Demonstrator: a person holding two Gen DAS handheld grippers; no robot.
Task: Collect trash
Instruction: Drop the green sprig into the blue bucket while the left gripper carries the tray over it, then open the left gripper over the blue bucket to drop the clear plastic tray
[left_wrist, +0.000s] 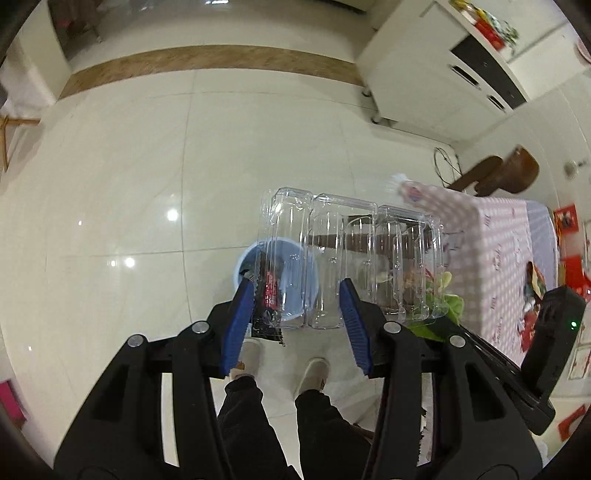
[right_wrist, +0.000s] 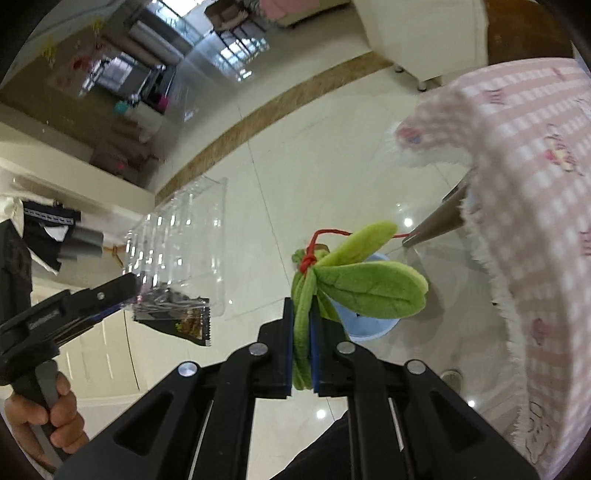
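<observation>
1. Left gripper (left_wrist: 297, 295) angled steeply down at the tiled floor (left_wrist: 129, 177), above the person's slippers (left_wrist: 314, 373) and dark trouser legs (left_wrist: 243, 417).
2. Jaws set part-way apart, clamped on a clear plastic clamshell container (left_wrist: 351, 251) and a dark foil snack wrapper (left_wrist: 267, 306); blue pads (left_wrist: 238, 325) pressed against the near end of the container, wrapper pinned at the left pad.
3. Container jutting far beyond the fingertips, hanging over a light blue waste bin (left_wrist: 295, 299) on the floor and partly hiding it.
4. Seen from the right wrist, same left tool held by a bare hand (right_wrist: 48, 417) at the left edge, container (right_wrist: 177, 236) and wrapper (right_wrist: 177, 317) sticking out of its tip.
5. Right gripper (right_wrist: 303, 343) also tipped steeply downward, to the right of the left one.
6. Jaws nearly together, pinched on the stems of a bunch of green plush leaves (right_wrist: 365, 284) tied with a red string (right_wrist: 314, 251); leaves fanned out past the fingertips.
7. Leaves hanging over the blue bin (right_wrist: 369, 325), rim showing just beneath them.
8. Table with a pink checked cloth (right_wrist: 517, 184) at the right, fringe overhanging, one table leg (right_wrist: 436, 225) near the bin.
</observation>
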